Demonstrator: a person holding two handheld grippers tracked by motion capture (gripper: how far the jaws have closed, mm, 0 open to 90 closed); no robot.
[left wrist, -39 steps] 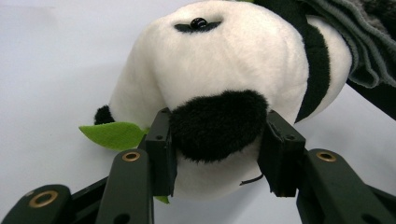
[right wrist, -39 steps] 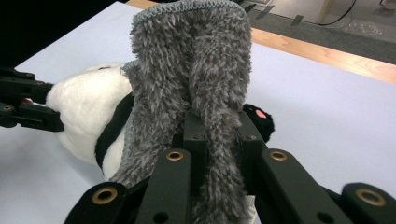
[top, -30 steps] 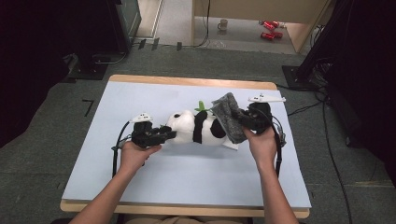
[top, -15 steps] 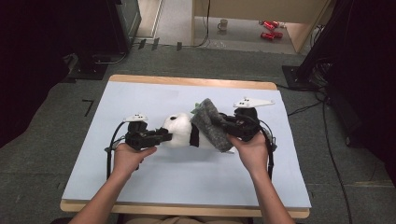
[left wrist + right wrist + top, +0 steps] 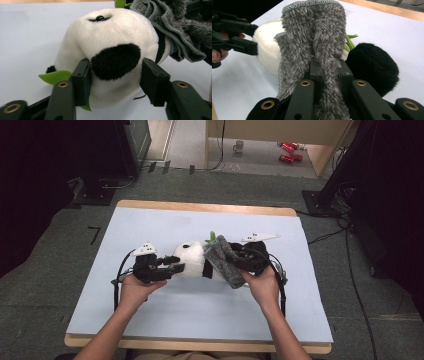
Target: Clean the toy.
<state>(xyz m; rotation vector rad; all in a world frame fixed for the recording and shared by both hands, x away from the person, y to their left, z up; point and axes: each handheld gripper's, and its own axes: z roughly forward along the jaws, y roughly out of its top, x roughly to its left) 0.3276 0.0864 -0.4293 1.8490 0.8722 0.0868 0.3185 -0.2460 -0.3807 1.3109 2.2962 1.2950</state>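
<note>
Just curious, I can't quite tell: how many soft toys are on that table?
1: a panda plush lying mid-table, its head between the left gripper jaws, a grey cloth draped over its body.

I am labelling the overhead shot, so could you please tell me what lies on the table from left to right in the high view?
Left gripper → toy panda → grey cloth → right gripper, all on the blue table cover.

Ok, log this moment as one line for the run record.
left gripper: shut on panda plush head | right gripper: shut on grey cloth, draped over panda's body | table
</note>
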